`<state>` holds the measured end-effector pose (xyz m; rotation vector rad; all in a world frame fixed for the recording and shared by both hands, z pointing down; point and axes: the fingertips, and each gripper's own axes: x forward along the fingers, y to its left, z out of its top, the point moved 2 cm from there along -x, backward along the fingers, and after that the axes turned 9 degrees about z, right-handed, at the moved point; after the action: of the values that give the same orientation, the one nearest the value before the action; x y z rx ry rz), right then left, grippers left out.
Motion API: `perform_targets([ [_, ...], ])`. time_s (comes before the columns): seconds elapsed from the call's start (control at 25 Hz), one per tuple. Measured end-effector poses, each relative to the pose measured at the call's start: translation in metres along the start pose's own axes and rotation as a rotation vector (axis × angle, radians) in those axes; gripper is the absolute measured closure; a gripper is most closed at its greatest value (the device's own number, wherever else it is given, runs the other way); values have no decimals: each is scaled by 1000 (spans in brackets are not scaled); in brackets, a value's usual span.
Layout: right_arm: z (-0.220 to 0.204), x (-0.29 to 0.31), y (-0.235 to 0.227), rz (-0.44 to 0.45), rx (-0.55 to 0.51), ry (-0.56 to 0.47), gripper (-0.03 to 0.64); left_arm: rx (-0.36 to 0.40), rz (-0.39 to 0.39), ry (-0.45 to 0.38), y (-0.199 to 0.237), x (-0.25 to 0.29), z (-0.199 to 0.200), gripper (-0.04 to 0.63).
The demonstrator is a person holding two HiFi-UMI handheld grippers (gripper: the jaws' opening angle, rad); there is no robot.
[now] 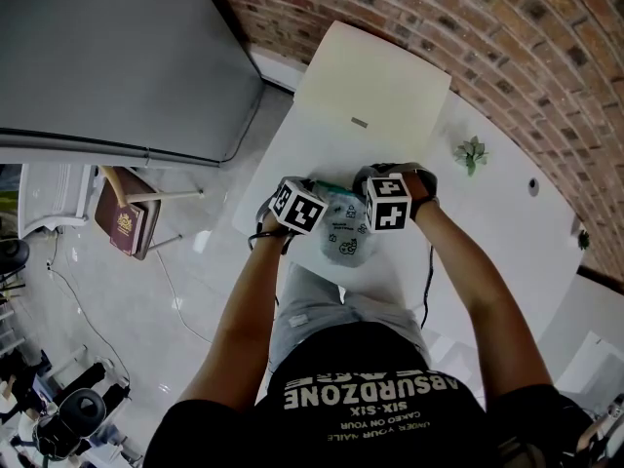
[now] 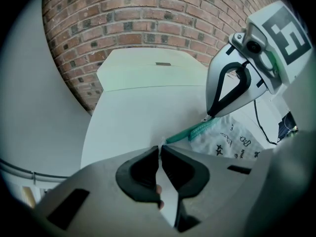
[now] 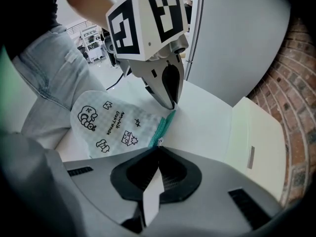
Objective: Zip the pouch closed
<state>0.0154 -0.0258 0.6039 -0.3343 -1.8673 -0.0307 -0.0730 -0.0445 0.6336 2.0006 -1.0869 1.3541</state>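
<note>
Table (image 1: 487,203) in white spreads beneath the cartoon-printed pouch (image 1: 346,234), which lies flat on it. My left gripper (image 2: 160,151) works the pouch's left end, its jaws pressed together on a corner of the pale fabric. My right gripper (image 3: 158,149) sits at the pouch's right end. The teal zipper (image 3: 166,124) runs along the pouch's far edge from one gripper to the other. At the pouch's right end, my right jaws pinch tight on the small metal zip pull (image 3: 160,140).

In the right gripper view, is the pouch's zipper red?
No, the zipper along the edge of the pouch is teal.
</note>
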Motion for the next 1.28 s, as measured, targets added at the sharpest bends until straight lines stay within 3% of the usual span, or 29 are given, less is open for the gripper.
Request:
perform_targets([
  [1.28, -7, -1, 13, -13, 22, -10, 617, -13, 20, 5, -1, 0, 1, 571],
])
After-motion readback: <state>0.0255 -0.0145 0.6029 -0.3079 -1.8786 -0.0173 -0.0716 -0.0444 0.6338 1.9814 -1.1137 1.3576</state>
